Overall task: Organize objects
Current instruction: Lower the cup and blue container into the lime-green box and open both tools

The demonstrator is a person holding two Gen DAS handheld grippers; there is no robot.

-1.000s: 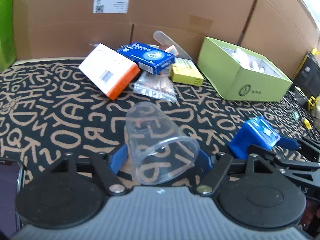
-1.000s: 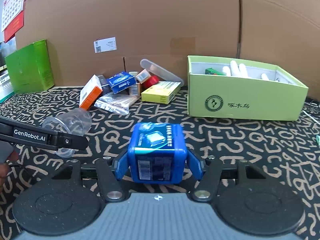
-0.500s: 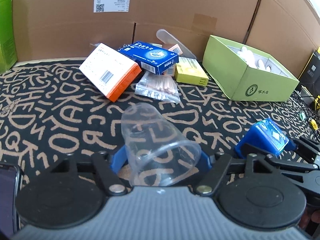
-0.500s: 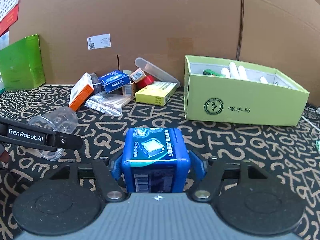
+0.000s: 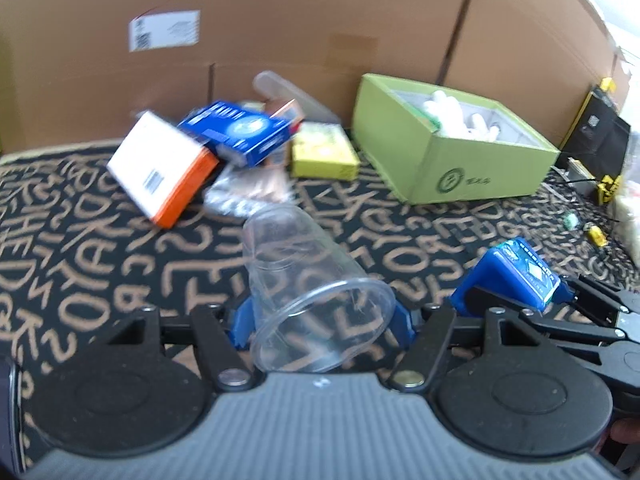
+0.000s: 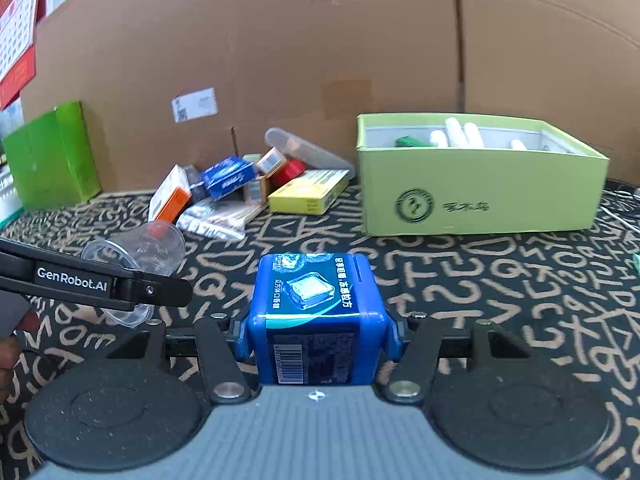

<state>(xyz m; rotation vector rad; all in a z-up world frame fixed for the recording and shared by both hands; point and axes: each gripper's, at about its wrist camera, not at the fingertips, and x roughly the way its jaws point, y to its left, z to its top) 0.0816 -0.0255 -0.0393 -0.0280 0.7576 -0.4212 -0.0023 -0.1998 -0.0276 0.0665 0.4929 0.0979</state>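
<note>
The left gripper [image 5: 322,320] has been closing on the thin clear cup [image 5: 304,292], which looks light and easily squashed. The right gripper [image 6: 318,338] squeezes the stiff blue box [image 6: 316,312] by its sides, above the mat.

left wrist: low over the patterned mat [image 5: 100,248], angled down, facing the cardboard wall [image 5: 320,32] | right wrist: close beside, flatter, same facing | shared: green box [image 5: 452,152] [image 6: 480,192], packet pile [image 5: 224,152] [image 6: 240,188]
</note>
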